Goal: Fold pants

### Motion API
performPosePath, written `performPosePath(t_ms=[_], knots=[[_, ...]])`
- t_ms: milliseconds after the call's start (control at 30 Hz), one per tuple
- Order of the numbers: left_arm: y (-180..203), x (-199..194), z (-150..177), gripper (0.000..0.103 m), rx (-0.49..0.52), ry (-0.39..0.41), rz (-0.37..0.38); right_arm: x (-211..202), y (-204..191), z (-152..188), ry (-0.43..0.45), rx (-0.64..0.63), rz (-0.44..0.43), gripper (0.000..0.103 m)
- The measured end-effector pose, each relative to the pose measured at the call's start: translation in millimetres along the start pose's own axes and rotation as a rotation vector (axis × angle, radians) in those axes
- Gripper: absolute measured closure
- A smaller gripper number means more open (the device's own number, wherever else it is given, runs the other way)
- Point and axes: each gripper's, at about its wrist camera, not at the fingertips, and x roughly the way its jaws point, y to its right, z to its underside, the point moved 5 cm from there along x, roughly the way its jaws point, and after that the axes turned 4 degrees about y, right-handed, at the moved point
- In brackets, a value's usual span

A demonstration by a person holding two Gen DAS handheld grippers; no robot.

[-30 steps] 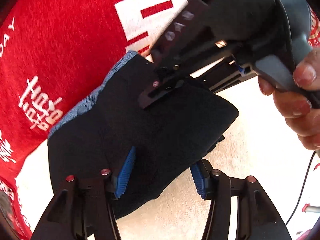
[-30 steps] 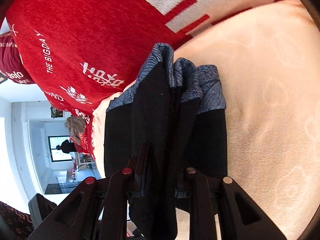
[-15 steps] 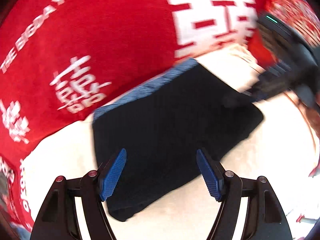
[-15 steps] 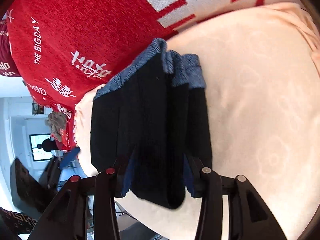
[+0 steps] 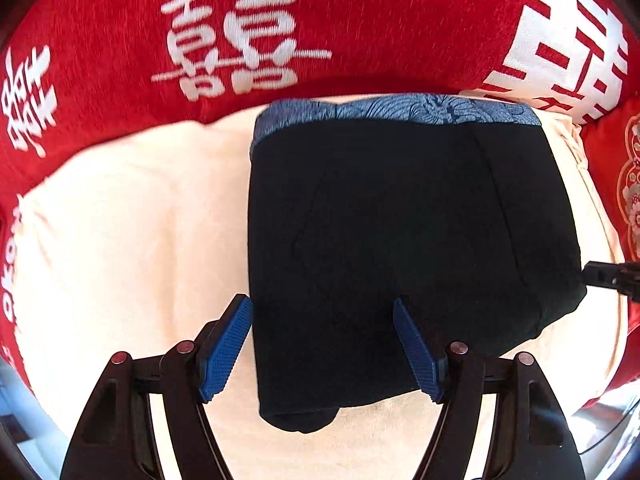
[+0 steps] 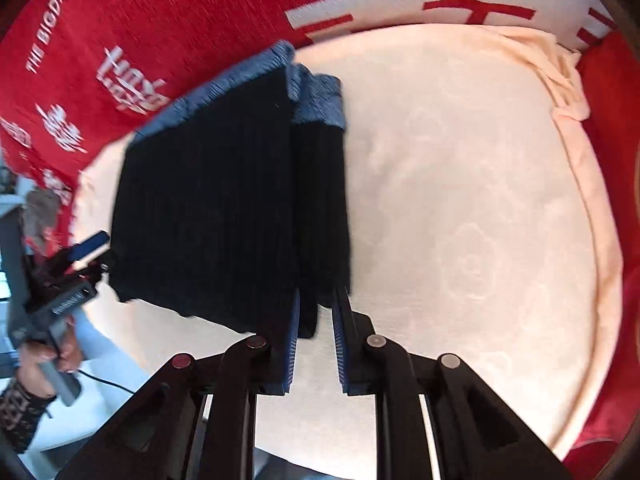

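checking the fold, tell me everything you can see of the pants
The pants are black, knit-looking fabric with a blue patterned waistband. They lie folded into a compact, layered rectangle on the cream blanket, waistband toward the red cushion. The right gripper pinches one near-edge fold, its jaws having just closed. The left gripper stands open over the near edge.

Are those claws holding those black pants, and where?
The right gripper pinches the folded pants at their near edge. The left gripper is open and holds nothing.
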Motion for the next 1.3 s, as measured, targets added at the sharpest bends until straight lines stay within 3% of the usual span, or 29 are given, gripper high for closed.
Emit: performPosePath(t_ms=[100, 233, 367, 567, 700, 800, 1233, 1300], knots=[[-2, 2, 3, 0.022, -0.007, 0.007, -0.010, -11, -2, 4, 0.037, 0.007, 0.083, 0.083], [-6, 4, 4, 0.021, -0.026, 0.002, 0.006, -32, -16, 3, 0.146, 0.029, 0.061, 0.081], [-7, 4, 3, 0.021, -0.032, -0.001, 0.016, -40, -43, 2, 0.212, -0.023, 0.056, 0.067], [-11, 6, 3, 0.021, -0.038, -0.011, 0.039, 6, -53, 14, 0.085, -0.099, 0.121, 0.062], [-19, 1, 2, 0.021, -0.036, -0.009, 0.031, 8, -35, 17, 0.085, 0.006, 0.078, 0.047], [-28, -1, 0, 0.021, -0.045, -0.011, 0.019, 7, -26, 22, 0.064, 0.065, 0.030, 0.046], [-61, 1, -3, 0.021, -0.121, -0.010, -0.005, -15, -20, 4, 0.101, 0.104, 0.029, 0.043], [-65, 2, -4, 0.021, -0.131, -0.014, -0.004, -18, -13, -1, 0.107, 0.141, 0.007, 0.037]])
